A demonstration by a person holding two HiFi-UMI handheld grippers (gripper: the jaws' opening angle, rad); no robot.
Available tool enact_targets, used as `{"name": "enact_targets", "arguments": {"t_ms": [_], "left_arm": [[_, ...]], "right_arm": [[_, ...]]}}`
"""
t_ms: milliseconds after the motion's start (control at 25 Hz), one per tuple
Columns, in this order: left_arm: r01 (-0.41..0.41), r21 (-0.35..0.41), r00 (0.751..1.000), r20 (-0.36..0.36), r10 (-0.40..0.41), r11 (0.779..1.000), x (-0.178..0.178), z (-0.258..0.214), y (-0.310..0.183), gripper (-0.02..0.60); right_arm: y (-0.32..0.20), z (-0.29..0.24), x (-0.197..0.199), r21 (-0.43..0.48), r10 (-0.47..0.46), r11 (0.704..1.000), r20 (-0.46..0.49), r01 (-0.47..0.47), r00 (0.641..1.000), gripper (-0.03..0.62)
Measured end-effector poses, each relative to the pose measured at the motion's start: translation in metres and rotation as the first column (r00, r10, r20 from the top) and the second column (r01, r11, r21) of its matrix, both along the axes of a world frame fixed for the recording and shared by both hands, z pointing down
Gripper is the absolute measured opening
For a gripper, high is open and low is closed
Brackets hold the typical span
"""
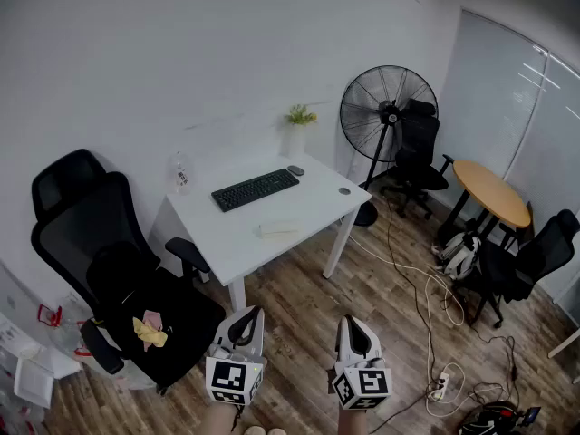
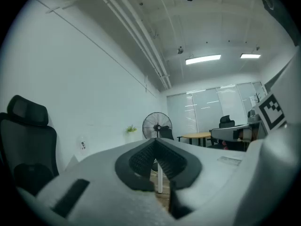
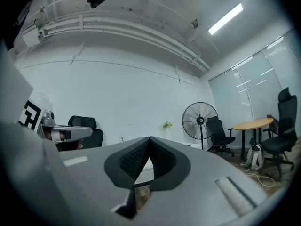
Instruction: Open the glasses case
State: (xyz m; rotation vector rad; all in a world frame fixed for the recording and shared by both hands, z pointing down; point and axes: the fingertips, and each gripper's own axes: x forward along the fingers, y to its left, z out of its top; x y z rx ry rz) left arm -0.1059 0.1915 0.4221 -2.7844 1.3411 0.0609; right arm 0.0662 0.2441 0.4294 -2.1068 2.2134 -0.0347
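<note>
- The glasses case (image 1: 278,229), pale and flat, lies on the white counter (image 1: 231,243) towards its near edge, just on the near side of the black keyboard (image 1: 255,189).
- The left gripper (image 1: 253,313) is held level over the wooden floor (image 1: 299,343), well short of the counter. Its jaws are pressed together with nothing between them.
- The right gripper (image 1: 350,321) hangs beside it, jaws likewise closed and empty.
- A black office chair (image 1: 118,279) stands left of the counter, and a fan (image 1: 388,114) stands far right.
</note>
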Motion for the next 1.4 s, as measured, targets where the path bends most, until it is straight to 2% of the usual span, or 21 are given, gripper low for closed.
{"name": "enact_targets", "arguments": {"t_ms": [760, 1080, 1400], "left_arm": [[-0.010, -0.015, 1.000, 0.008, 0.010, 1.000, 0.008, 0.006, 0.002, 0.008], [-0.022, -0.028, 1.000, -0.012, 0.022, 0.999, 0.012, 0.008, 0.005, 0.008], [-0.024, -0.029, 0.999, -0.027, 0.023, 0.999, 0.008, 0.009, 0.007, 0.075]], "right_arm": [[0.002, 0.002, 0.006, 0.003, 0.005, 1.000, 0.021, -0.005, 1.000, 0.012], [0.003, 0.004, 0.009, 0.000, -0.001, 1.000, 0.025, 0.001, 1.000, 0.012], [0.002, 0.007, 0.010, 0.002, -0.008, 1.000, 0.034, 0.008, 0.999, 0.012]]}}
